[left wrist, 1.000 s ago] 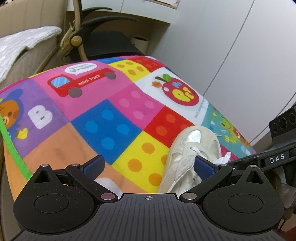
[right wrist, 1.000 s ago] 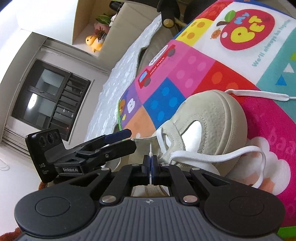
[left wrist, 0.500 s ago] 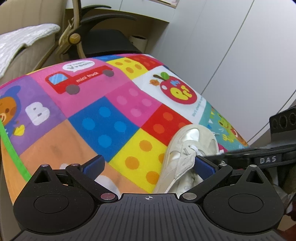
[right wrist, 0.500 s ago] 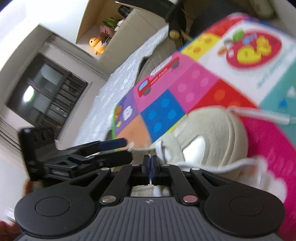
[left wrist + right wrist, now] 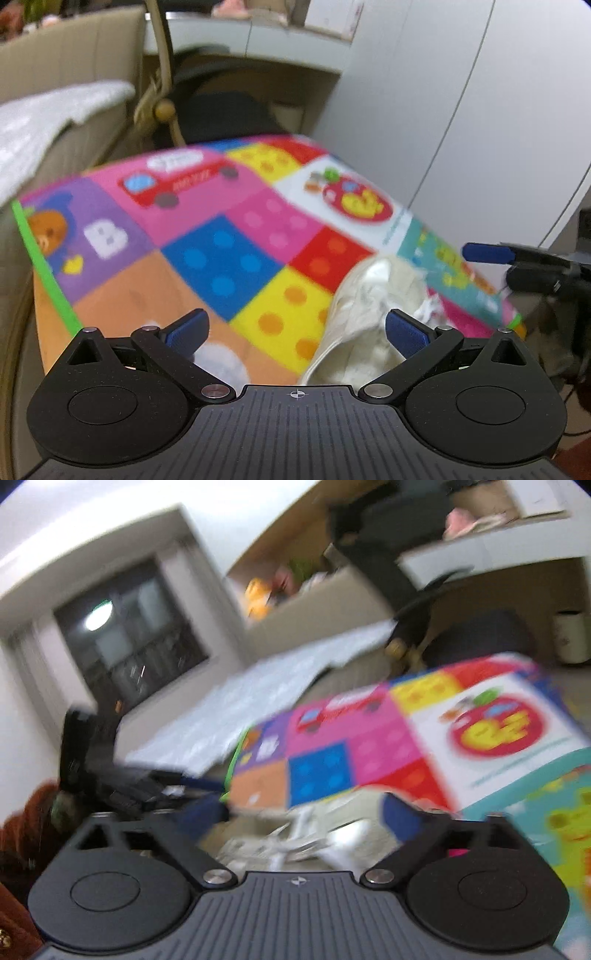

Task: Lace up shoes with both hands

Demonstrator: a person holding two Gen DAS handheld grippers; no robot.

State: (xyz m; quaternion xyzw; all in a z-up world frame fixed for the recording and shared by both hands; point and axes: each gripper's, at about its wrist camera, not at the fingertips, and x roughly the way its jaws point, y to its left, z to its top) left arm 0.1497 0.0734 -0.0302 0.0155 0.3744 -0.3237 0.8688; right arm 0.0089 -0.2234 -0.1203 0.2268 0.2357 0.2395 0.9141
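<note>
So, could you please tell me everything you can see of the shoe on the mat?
The shoe is a small off-white sneaker, soft suede or fabric by the look, with a shiny silvery side patch and loose white laces. It lies on the colourful play mat, over the yellow and red squares, heel opening toward the left camera. Blur hides finer detail. No claw grips it.

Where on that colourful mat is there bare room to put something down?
The mat is bare across its far and left parts: the blue, pink and purple squares and the truck picture, out to the green edge. It is crowded at the near right, where the white shoe and its loose laces lie, with the open left gripper and right gripper close by.
</note>
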